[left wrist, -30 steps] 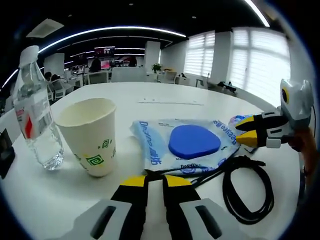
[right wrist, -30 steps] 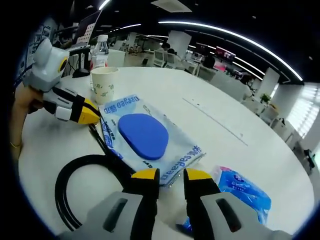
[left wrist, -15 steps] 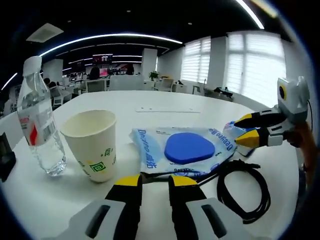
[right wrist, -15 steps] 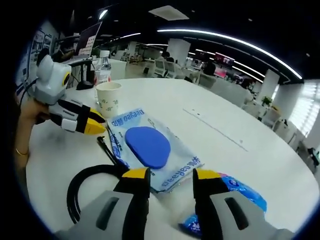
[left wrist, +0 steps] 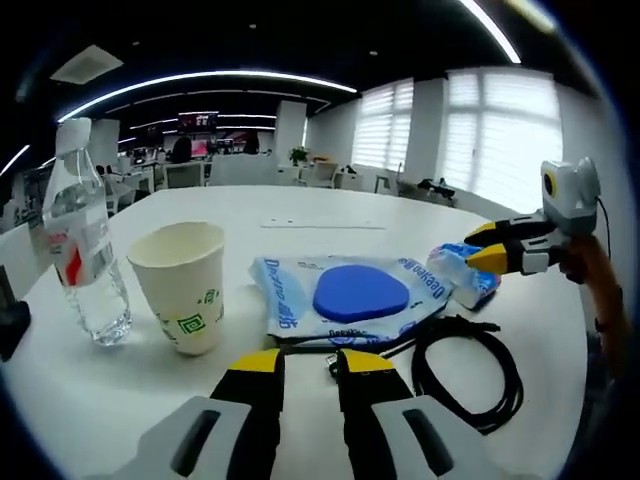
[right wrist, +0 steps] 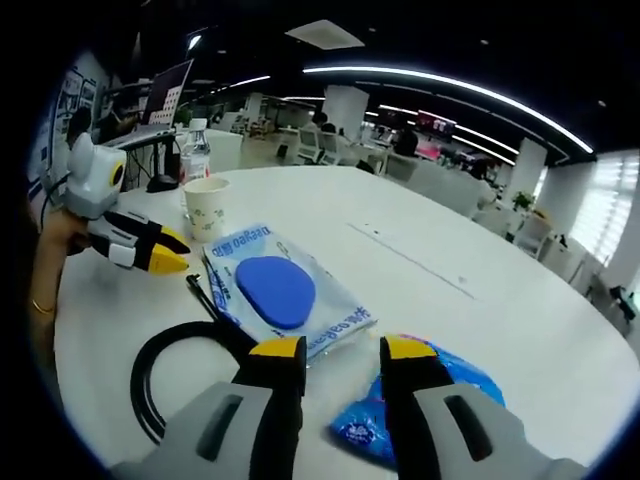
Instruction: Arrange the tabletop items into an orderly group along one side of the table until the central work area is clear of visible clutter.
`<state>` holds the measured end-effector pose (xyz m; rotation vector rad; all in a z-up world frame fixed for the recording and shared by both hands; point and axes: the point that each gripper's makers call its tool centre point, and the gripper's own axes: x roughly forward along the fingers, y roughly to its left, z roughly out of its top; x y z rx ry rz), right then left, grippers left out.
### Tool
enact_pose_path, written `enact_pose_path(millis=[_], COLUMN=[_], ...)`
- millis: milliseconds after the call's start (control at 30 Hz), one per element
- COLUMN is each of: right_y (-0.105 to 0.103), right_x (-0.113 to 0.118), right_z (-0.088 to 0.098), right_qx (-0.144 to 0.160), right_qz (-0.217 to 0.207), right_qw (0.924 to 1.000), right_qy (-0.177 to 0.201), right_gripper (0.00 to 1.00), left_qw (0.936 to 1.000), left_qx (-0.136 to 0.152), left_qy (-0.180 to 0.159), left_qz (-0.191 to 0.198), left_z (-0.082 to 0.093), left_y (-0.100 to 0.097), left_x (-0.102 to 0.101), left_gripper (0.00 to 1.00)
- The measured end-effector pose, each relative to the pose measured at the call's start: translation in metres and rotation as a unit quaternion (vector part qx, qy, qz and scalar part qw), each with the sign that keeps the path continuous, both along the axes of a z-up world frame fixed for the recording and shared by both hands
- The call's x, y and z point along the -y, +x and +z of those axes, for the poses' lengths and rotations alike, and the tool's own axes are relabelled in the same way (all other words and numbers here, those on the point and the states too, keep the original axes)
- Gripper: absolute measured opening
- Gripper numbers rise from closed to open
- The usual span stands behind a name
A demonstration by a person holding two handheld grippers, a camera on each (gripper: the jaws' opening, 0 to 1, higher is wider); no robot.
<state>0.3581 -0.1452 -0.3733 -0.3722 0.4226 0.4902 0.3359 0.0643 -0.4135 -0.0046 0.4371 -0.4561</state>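
My right gripper [right wrist: 341, 352] hangs parted and empty, the blue packet [right wrist: 440, 400] just past its tips and partly hidden behind the jaws, so I cannot read its shape; a hasty close could skid it away. My left gripper [left wrist: 304, 362], narrowly parted and holding nothing, sits just short of the black cable [left wrist: 467, 372] and the wipes pack [left wrist: 350, 298]; the cable could drag the pack along. Left of those tips stand the paper cup [left wrist: 187, 288] and, farther out, the water bottle [left wrist: 85, 250]; either might topple if bumped.
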Motion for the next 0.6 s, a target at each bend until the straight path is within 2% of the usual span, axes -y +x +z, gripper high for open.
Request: enact_pose_path(millis=[67, 133, 200, 267, 333, 467, 500, 600], right_y=[-0.002, -0.004, -0.007, -0.009, -0.011, -0.012, -0.015, -0.017], right_x=[0.009, 0.018, 0.026, 0.034, 0.041, 0.043, 0.052, 0.063], right_z=[0.003, 0.006, 0.01, 0.013, 0.016, 0.016, 0.018, 0.018], right_qx=[0.003, 0.006, 0.011, 0.015, 0.02, 0.021, 0.024, 0.026], right_qz=[-0.006, -0.013, -0.018, -0.023, -0.027, -0.028, -0.034, -0.044], right_qw=[1.0, 0.9999, 0.9997, 0.9995, 0.9993, 0.9993, 0.999, 0.9986], right_qy=[0.004, 0.009, 0.011, 0.012, 0.015, 0.016, 0.015, 0.016], right_gripper=[0.29, 0.31, 0.32, 0.33, 0.35, 0.38, 0.38, 0.4], left_qw=[0.9998, 0.998, 0.997, 0.9965, 0.9967, 0.9968, 0.9958, 0.9945], left_qx=[0.004, 0.004, 0.004, 0.014, 0.028, 0.032, 0.056, 0.068], left_qy=[-0.019, -0.06, -0.072, -0.071, -0.055, -0.048, -0.032, -0.032], left_qz=[-0.011, -0.017, -0.029, -0.042, -0.053, -0.056, -0.064, -0.074], left_z=[0.005, 0.012, 0.014, 0.017, 0.018, 0.017, 0.022, 0.027], left_y=[0.0, 0.0, -0.002, -0.002, -0.002, -0.002, -0.002, -0.004], left_x=[0.01, 0.022, 0.03, 0.038, 0.045, 0.046, 0.053, 0.06], left_gripper=[0.2, 0.22, 0.25, 0.28, 0.31, 0.41, 0.41, 0.41])
